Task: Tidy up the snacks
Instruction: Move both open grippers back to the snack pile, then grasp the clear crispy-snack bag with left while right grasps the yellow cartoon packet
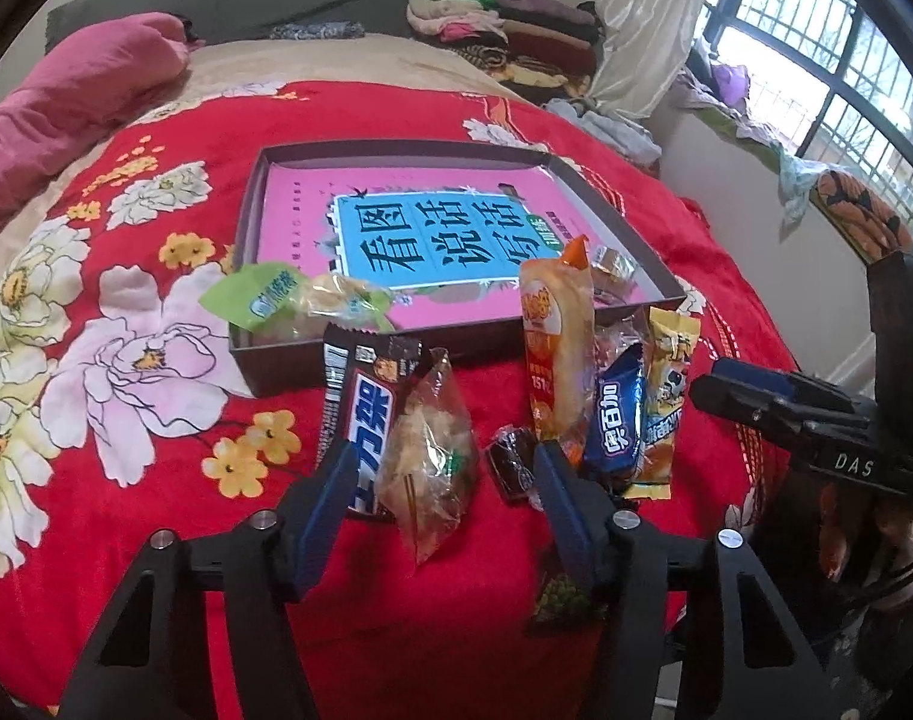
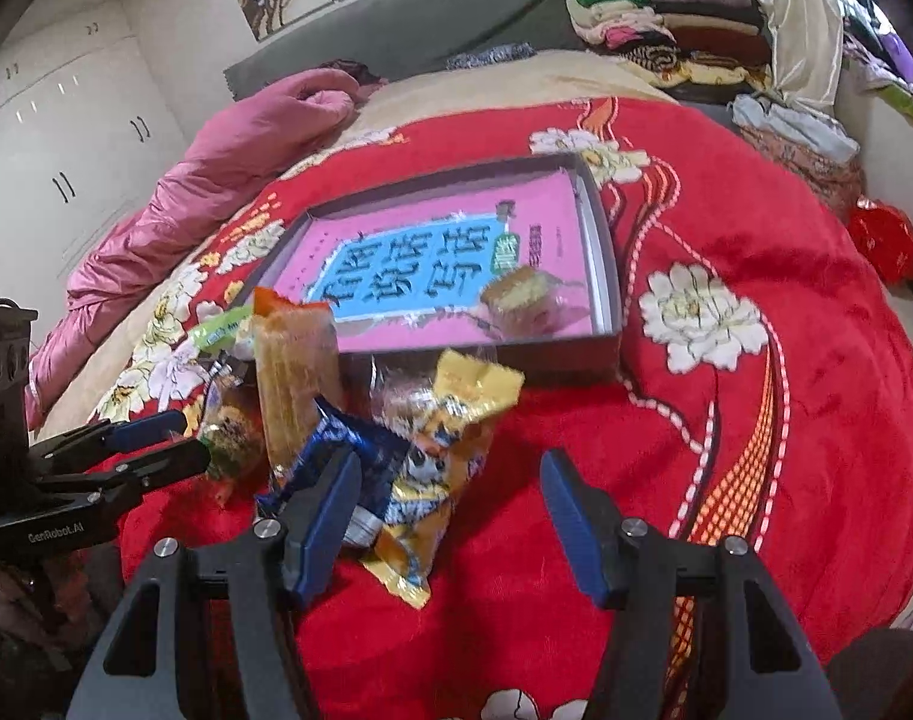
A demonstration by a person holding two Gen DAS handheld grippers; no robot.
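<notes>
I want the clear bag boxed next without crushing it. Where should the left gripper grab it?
Grip the clear bag at its flat crimped bottom end, nearest the open left gripper, coming straight forward. That sealed tail lies between the fingers already and holds no food; the bulging middle looks crushable. The chocolate bar touches its left side, so close carefully.

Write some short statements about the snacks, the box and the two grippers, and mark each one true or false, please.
1. The left gripper is open around a clear-wrapped snack. True.
2. The box lies on a wooden table. False: it lies on a red flowered blanket.
3. The right gripper is shut on the yellow packet. False: it is open, holding nothing.
4. A green-wrapped snack rests at the box's near corner. True.
</notes>
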